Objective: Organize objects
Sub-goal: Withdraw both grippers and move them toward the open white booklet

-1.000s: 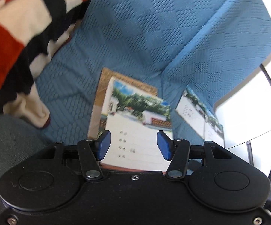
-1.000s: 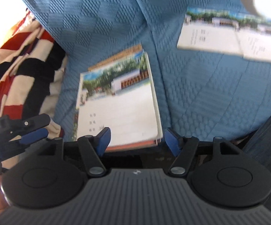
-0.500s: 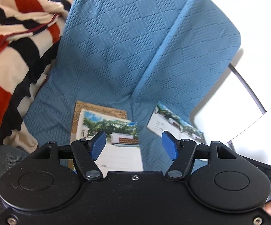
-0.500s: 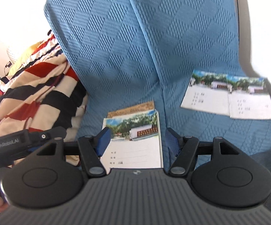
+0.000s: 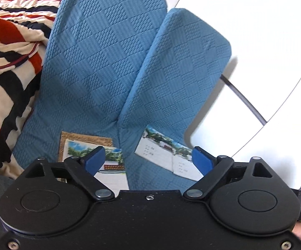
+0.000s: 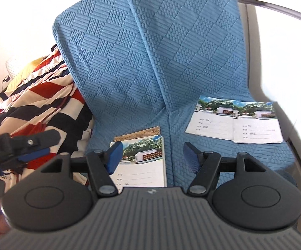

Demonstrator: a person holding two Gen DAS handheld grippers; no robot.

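Here, stacked notebooks (image 6: 144, 162) left of the sofa (image 6: 129, 73) seam, two notebooks (image 6: 235, 123) right, left gripper (image 5: 148, 162) opening, empty, right gripper (image 6: 152, 158) wide, empty.

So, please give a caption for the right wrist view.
Open right gripper above stacked notebooks on a blue sofa; two more notebooks lie right.
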